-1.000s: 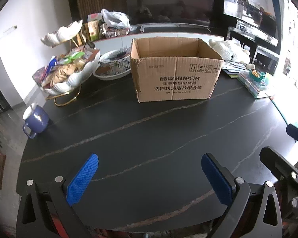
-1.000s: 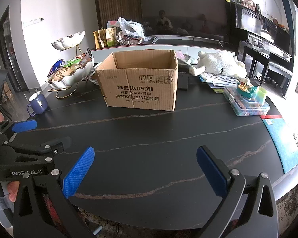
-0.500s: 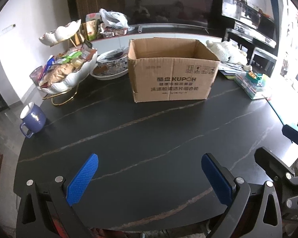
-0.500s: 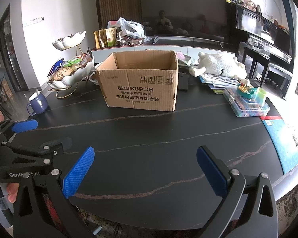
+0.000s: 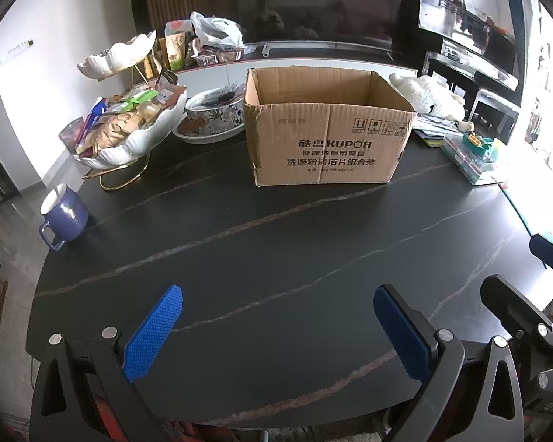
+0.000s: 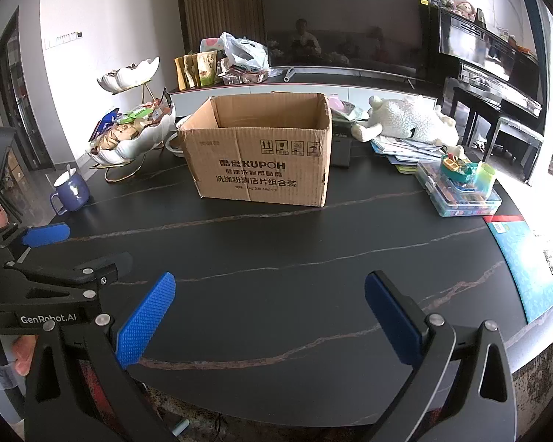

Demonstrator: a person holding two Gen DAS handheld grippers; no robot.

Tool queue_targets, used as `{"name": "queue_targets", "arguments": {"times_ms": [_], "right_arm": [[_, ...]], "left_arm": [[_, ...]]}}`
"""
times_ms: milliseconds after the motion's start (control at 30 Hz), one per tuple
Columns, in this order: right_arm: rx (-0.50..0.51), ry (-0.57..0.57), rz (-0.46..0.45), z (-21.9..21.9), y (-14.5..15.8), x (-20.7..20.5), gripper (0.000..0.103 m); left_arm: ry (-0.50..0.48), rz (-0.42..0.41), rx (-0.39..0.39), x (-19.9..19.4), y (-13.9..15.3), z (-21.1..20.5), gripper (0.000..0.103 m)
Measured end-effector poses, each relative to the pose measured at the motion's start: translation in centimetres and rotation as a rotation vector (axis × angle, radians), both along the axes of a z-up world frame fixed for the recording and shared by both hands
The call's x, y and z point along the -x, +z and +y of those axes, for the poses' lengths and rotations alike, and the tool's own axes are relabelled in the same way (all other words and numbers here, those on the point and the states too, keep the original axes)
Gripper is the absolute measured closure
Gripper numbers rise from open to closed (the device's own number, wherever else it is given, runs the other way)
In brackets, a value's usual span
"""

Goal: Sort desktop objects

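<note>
— Black stone tabletop, streaked with thin pale brown veins. Far centre, plain tan open-topped cardboard box with dark printed lettering.

— Far left, glossy dark blue ceramic mug, white inside. Beyond, white shell-shaped bowl on a gold wire stand.

— Right side, fluffy cream-white plush toy; clear plastic case of many-coloured pieces; nearer, flat turquoise booklet with a red top edge.

— Near edge, bright blue dimpled pads on black frames, same on both tools.
</note>
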State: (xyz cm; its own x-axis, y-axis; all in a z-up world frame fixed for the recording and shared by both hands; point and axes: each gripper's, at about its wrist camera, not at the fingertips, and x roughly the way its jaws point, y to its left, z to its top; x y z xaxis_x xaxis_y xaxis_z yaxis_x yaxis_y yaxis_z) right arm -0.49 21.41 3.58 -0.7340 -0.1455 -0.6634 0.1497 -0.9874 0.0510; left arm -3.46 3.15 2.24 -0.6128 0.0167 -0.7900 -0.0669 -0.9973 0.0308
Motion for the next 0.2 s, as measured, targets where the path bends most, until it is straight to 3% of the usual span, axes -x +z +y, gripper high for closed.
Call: {"name": "queue_targets", "arguments": {"times_ms": [200], "right_arm": [[0.002,0.002,0.002,0.13,0.0,-0.09,0.001]], "left_arm": [[-0.003,-0.003,0.003,0.0,-0.05,0.07,0.001]]}}
